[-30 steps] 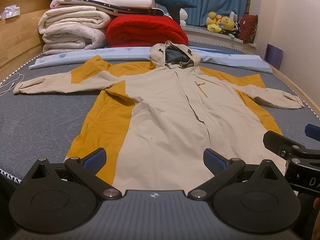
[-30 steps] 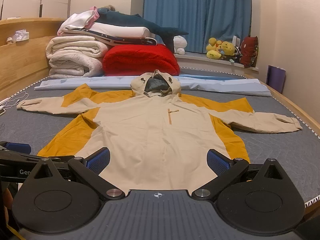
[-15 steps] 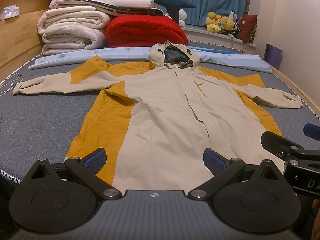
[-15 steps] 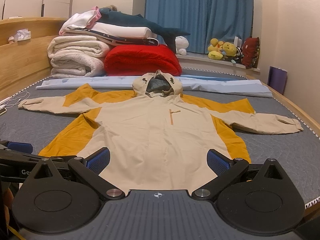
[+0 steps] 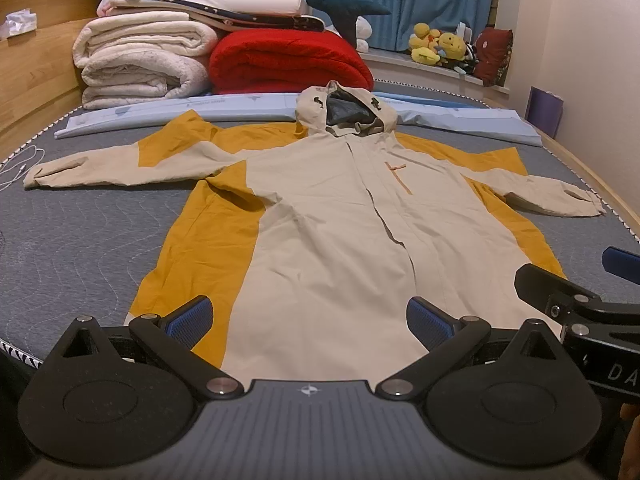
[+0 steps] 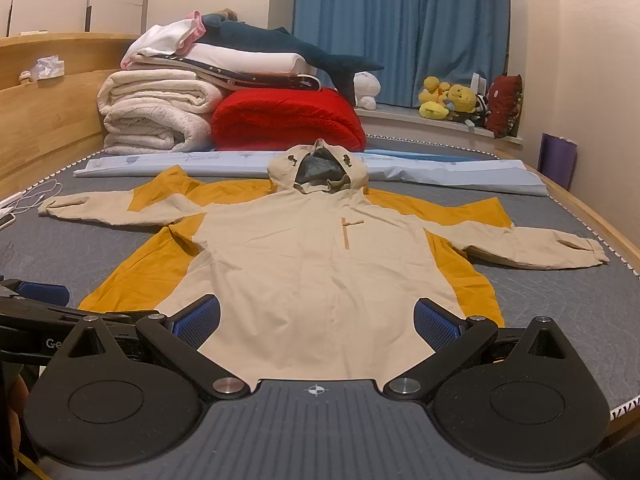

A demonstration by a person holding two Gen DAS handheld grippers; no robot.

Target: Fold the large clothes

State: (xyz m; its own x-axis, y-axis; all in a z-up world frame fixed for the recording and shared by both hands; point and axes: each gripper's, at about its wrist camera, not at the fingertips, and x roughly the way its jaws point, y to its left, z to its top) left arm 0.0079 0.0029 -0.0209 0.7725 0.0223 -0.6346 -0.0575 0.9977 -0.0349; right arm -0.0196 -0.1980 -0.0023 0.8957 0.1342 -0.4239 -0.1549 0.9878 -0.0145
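A beige and mustard hooded jacket lies flat, front up, on the grey mattress, sleeves spread to both sides and hood toward the far end. My left gripper hovers open over the jacket's bottom hem, left of centre, holding nothing. My right gripper is open too, over the hem's middle, also holding nothing. In the left wrist view the right gripper's fingers show at the right edge. In the right wrist view the left gripper's finger shows at the left edge.
Folded white quilts, a red blanket and a plush shark are stacked at the far end, behind a light blue sheet. A wooden bed frame runs along the left. White cables lie near the left sleeve.
Both views have shifted only slightly; the jacket has not moved and both grippers stay open.
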